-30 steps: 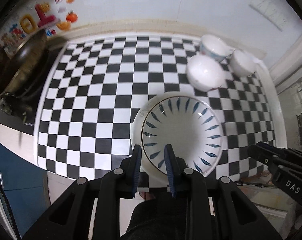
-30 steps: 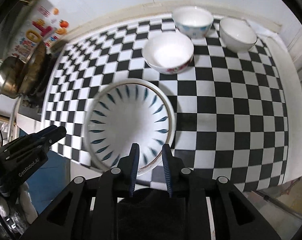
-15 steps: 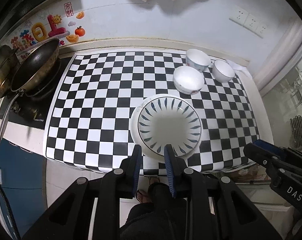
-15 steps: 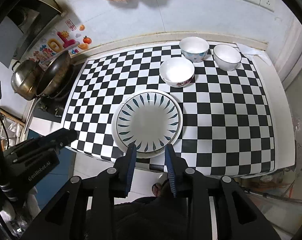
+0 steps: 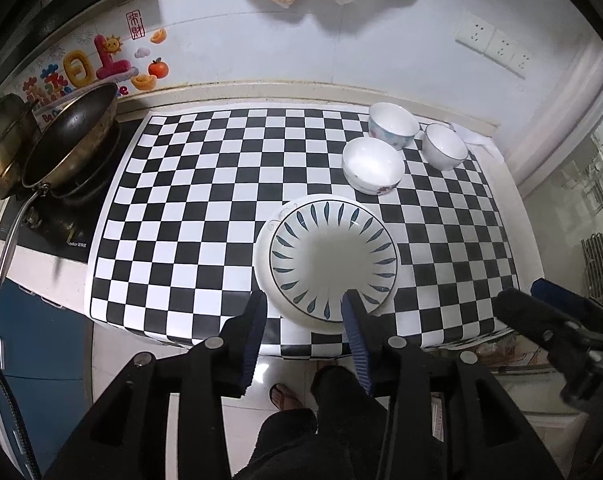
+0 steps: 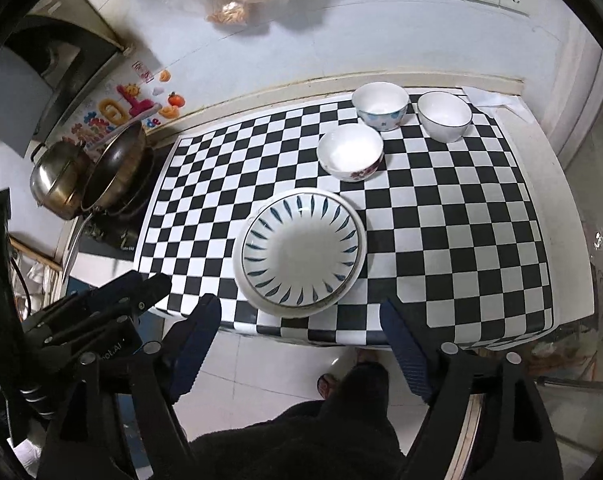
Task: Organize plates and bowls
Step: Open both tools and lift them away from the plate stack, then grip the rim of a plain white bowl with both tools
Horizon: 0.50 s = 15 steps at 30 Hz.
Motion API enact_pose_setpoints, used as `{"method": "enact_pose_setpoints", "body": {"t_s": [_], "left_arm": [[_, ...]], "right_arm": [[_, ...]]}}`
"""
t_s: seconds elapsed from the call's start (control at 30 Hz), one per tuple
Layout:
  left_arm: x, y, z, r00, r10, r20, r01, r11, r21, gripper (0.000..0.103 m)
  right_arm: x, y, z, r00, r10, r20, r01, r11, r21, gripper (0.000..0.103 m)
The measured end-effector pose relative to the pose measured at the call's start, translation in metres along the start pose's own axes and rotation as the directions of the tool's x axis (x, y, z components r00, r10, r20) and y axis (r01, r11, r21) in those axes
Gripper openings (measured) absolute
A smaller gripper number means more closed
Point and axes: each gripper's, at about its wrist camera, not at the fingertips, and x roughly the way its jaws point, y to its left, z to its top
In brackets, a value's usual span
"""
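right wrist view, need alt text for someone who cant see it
The open right gripper hangs above a checkered counter where a blue-leaf plate sits on a larger white plate. Three bowls stand behind, pans at left.

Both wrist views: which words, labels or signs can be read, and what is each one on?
"DA", cut off by the frame edge: right gripper body, left wrist view.
"ot.AI", start hidden: left gripper body, right wrist view.
Colourful wall sticker: large cartoon characters, too stylised to read surely.
Small red seal sticker: Chinese characters, too small to read.
Cooktop front print: blurred, unreadable.
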Motion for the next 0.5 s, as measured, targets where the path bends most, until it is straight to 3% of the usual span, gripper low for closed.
{"method": "enact_pose_setpoints", "body": {"t_s": [0.23, 0.5], "left_arm": [[0.049, -0.013, 0.048, 0.999, 0.017, -0.048, -0.019, 0.999, -0.032, 0.037], [0.161, -0.020, 0.140, 0.981, -0.053, -0.188, 0.033, 0.993, -0.109, 0.037]], "right_arm": [[0.040, -0.040, 0.046, 0.999, 0.016, -0.031, -0.015, 1.000, 0.023, 0.085], [0.153, -0.107, 0.137, 0.991, 0.032, -0.127, -0.026, 0.998, 0.049, 0.082]]}}
